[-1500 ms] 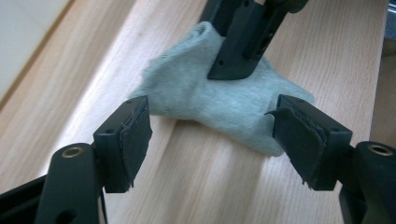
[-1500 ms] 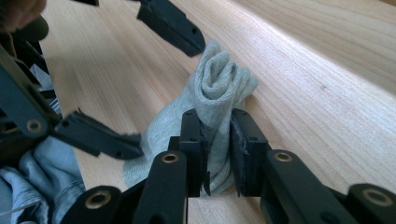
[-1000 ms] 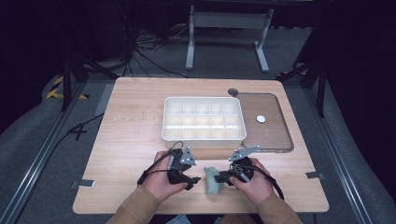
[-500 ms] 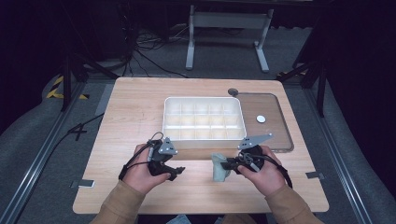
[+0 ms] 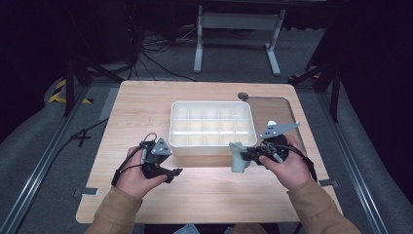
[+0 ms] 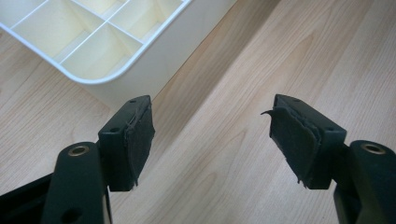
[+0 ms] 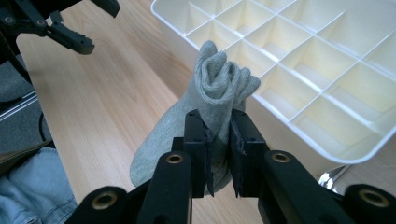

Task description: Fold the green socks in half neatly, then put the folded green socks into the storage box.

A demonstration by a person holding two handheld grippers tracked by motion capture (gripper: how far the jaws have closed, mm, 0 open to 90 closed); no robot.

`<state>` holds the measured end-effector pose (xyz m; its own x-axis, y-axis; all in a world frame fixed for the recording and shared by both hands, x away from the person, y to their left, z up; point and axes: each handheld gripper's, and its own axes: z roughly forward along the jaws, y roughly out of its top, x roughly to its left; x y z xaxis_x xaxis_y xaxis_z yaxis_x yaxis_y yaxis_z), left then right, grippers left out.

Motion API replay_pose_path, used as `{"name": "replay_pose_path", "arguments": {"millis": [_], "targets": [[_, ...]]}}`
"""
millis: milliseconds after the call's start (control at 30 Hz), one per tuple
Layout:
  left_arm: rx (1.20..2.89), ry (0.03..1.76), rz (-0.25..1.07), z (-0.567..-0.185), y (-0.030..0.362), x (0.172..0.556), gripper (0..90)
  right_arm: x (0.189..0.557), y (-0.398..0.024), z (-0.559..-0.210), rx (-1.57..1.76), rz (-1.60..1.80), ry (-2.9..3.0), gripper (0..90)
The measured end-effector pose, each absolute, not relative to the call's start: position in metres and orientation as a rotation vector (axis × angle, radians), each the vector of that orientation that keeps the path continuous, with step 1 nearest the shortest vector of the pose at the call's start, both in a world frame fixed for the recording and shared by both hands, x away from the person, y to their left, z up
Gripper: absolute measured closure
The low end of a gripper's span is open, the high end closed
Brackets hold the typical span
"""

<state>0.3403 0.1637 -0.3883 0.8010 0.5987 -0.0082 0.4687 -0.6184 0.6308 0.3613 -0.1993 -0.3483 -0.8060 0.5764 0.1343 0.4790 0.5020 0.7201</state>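
Observation:
A rolled grey sock [image 7: 212, 93] hangs between the black jaws of my right gripper [image 7: 218, 135], which is shut on it. In the high view the grey sock [image 5: 238, 157] is lifted off the wood, just in front of the white divided tray [image 5: 212, 143], with the right gripper [image 5: 246, 155] pointing left. My left gripper [image 5: 176, 171] is held low at the front left of the tray, its jaws open. In the left gripper view the open left gripper [image 6: 211, 135] has only bare wood between its pads, and a corner of the tray [image 6: 109, 77] lies beyond.
The tray's compartments [image 7: 299, 56] look bare. A clear lid [image 5: 280, 114] lies flat to the right of the tray, with a small white object [image 5: 272, 124] and a dark round knob [image 5: 243, 96] on it. The wooden table [image 5: 146, 107] ends near my forearms.
The two hands have drawn apart: the left gripper moved left, away from the sock. The right gripper rose and shifted right, carrying the sock up off the table.

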Motion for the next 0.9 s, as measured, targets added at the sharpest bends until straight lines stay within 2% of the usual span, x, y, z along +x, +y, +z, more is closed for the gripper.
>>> {"name": "replay_pose_path", "arguments": {"millis": [900], "targets": [[2.315, 0.822, 0.281, -0.382, 0.18, 0.342, 31.3, 0.404, -0.222, -0.319, 0.85, 1.052, 2.567, 78.2]]}}
